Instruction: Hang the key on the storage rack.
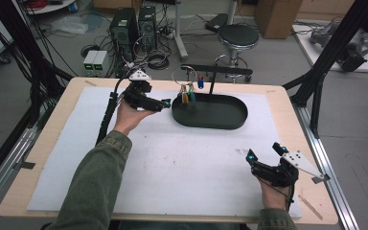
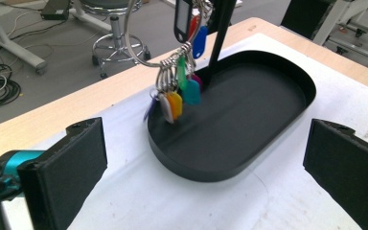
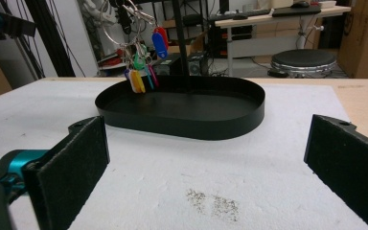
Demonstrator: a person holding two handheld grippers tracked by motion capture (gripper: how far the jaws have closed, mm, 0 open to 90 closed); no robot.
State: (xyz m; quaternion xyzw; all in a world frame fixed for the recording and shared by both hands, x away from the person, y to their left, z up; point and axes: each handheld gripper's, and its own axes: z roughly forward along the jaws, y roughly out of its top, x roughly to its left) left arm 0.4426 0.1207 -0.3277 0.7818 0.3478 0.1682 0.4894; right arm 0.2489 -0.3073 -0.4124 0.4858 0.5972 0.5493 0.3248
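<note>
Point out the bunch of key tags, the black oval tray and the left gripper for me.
bunch of key tags [image 2: 178,93], left gripper view, on the green and orange tags hanging from the ring.
black oval tray [image 1: 230,125], high view, on its near rim.
left gripper [image 1: 166,103], high view, between its open fingertips beside the tray.

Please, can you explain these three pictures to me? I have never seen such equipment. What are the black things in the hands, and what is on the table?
A person sits at a table and holds a hand tool with a two-jaw claw in each hand: the left claw and the right claw. One picture looks down from above; the other two come from small cameras riding on each claw. Both claws are open and hold nothing. On the white mat lies a black oval tray with a thin post. A ring of coloured key tags hangs over the tray.
</note>
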